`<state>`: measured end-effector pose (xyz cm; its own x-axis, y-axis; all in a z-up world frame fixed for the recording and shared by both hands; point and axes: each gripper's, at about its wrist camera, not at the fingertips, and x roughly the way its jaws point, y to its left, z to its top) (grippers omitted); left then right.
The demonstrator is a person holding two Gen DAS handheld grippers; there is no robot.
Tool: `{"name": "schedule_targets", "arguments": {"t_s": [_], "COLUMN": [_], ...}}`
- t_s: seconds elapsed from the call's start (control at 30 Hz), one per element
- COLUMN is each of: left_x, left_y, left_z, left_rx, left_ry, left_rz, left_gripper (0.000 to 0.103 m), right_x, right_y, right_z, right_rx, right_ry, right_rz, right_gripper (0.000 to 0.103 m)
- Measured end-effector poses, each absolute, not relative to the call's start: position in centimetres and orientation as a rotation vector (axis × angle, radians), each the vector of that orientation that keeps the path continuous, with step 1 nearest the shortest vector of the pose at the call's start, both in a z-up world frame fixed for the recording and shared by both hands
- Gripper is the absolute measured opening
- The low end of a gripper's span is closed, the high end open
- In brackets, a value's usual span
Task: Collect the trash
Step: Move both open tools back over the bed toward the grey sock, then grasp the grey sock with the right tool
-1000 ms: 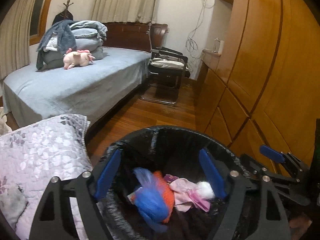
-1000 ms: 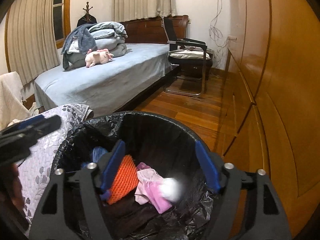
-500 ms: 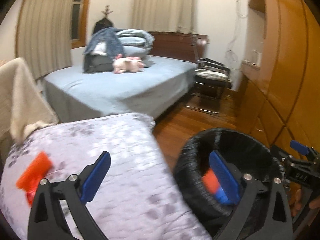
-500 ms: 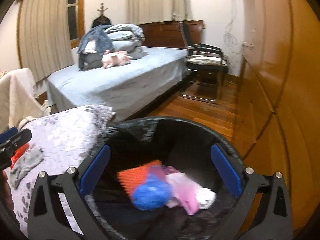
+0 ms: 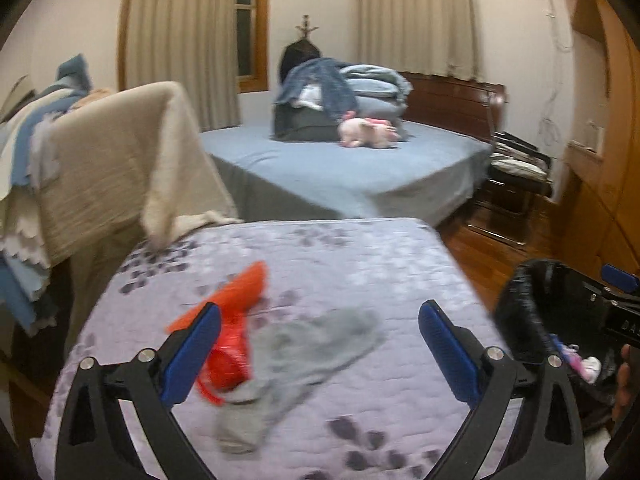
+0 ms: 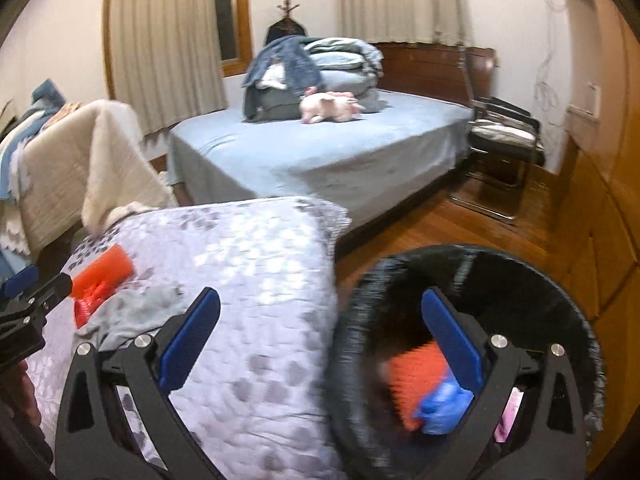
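An orange-red plastic wrapper (image 5: 234,320) and a grey cloth (image 5: 304,356) lie on the lilac quilted pad (image 5: 360,264). My left gripper (image 5: 320,352) is open and empty, just above the grey cloth. The black-lined trash bin (image 6: 520,280) stands to the right of the pad and holds orange netting (image 6: 416,376), a blue bag (image 6: 444,404) and pink scraps. My right gripper (image 6: 320,340) is open and empty, over the bin's left rim and the pad's edge. The wrapper (image 6: 100,280) and cloth (image 6: 132,312) also show in the right wrist view.
A beige blanket (image 5: 120,168) drapes over furniture on the left. A blue bed (image 5: 340,168) with folded bedding and a pink plush toy (image 5: 368,132) lies behind. A black chair (image 5: 516,176) and wooden wardrobes (image 6: 600,200) stand on the right, with wood floor between.
Both grippers have swung left, away from the bin's inside. The left one now faces the pad with the wrapper and cloth. The blue bag has dropped into the bin.
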<state>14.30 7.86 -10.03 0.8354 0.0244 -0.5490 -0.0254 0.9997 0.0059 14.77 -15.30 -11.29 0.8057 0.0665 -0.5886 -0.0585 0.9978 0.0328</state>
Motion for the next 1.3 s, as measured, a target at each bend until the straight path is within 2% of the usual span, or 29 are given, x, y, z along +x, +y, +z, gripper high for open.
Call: {"name": "schedule_targets", "arguments": {"t_s": [0.4, 1.0, 1.13, 1.23, 1.3], "left_x": [14.5, 14.4, 14.6, 14.7, 14.8], "left_y": [15.4, 20.6, 20.9, 21.0, 21.0], "left_z": [-12.5, -16.0, -16.5, -16.8, -17.0], "left_rx": [-0.029, -0.063, -0.077, -0.081, -0.084], "left_ry": [0.617, 0.681, 0.698, 0.706, 0.713], "left_rz": [0.169, 0.229, 0.218, 0.208, 0.2], "left_gripper": [0.096, 0.093, 0.091, 0.089, 0.089], "right_x": [17.2, 22.3, 23.4, 23.8, 23.9], "right_y": [-8.6, 0.6, 1.4, 1.9, 2.3], "right_z": [-13.2, -19.7, -20.9, -21.6, -22.0], "right_rx": [-0.012, -0.13, -0.135, -0.129, -0.141], "right_ry": [0.674, 0.801, 0.852, 0.887, 0.906], "right_rz": [0.178, 0.301, 0.328, 0.348, 0.371], "right_gripper": [0.098, 0.097, 0.084, 0.081, 0.072]}}
